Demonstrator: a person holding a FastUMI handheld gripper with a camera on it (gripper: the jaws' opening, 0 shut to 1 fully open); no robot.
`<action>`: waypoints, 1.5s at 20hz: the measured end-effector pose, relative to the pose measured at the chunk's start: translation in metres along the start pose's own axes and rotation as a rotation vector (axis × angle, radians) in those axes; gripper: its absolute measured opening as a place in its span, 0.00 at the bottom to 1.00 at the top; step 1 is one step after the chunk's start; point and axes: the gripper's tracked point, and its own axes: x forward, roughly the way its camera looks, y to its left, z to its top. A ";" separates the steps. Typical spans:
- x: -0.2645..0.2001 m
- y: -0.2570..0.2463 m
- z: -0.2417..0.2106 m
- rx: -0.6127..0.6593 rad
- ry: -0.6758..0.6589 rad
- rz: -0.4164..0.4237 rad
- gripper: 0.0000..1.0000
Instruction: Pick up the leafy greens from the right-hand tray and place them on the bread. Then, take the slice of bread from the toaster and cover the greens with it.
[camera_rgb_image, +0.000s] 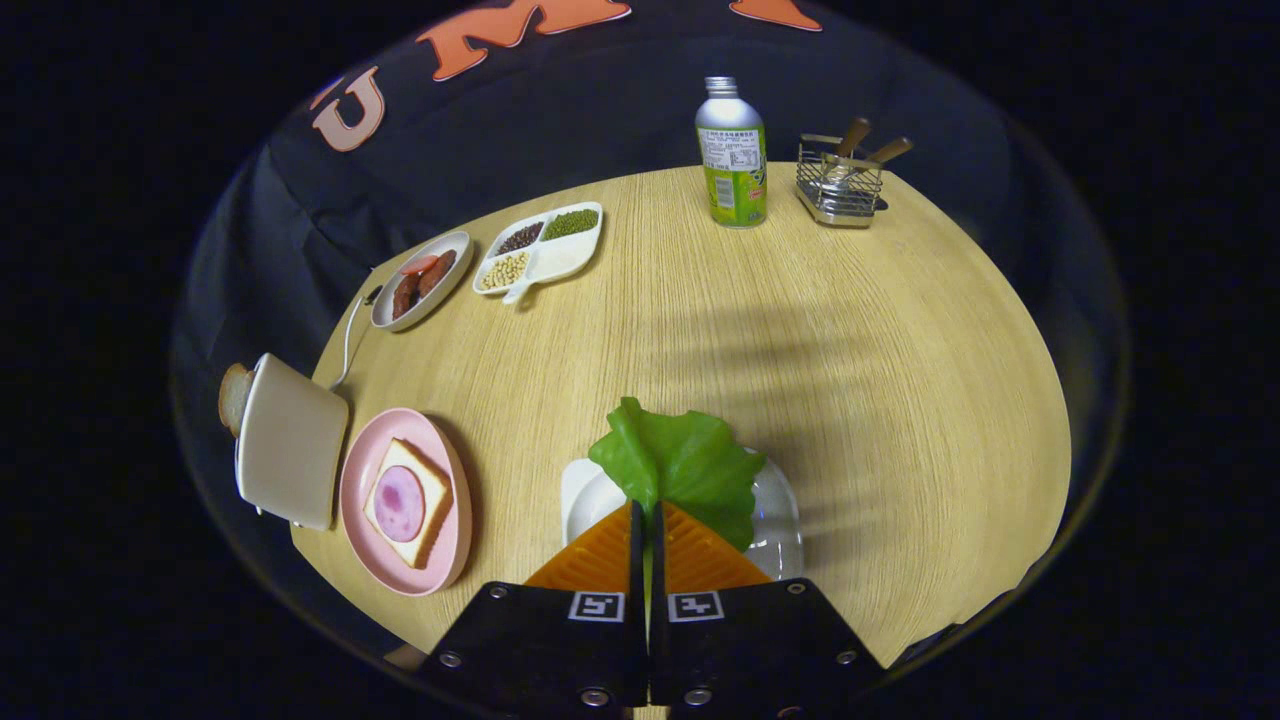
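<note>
1. The gripper (646, 520) has its two fingers pressed together on the stem edge of the leafy greens (685, 465), pinching the leaf so that it fans out just ahead of the fingertips, from about 11 to 2 o'clock of them.
2. The leaf hangs over the clear tray (785, 530), which sits directly under and just beyond the fingers; whether the leaf has fully cleared the tray's surface cannot be told from here.
3. The target is the bread (430, 480) carrying a round slice of ham (398, 505) on the pink plate (450, 560), at roughly 9 o'clock from the fingertips and near them.
4. To do this step well, hold the pinch firm, since the grip is on a thin edge and the leaf looks floppy; a loosened squeeze would probably drop it short on the table (800, 330).
5. Lift enough for the drooping lobes to pass over the plate's rim, then travel toward 9 o'clock without swinging.
6. Centre the broad part of the leaf over the ham, lower until it rests flat, then let go so it does not drag off.
7. The toaster (290, 440) stands just beyond the plate at 9 o'clock, a slice (232, 397) poking out of its far side; keep the leaf clear of it.
</note>
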 end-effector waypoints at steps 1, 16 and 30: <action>-0.005 0.006 0.005 -0.001 -0.018 0.013 0.02; -0.043 0.129 0.031 -0.198 -0.106 0.182 0.02; -0.017 0.188 0.007 -0.307 -0.032 0.205 0.02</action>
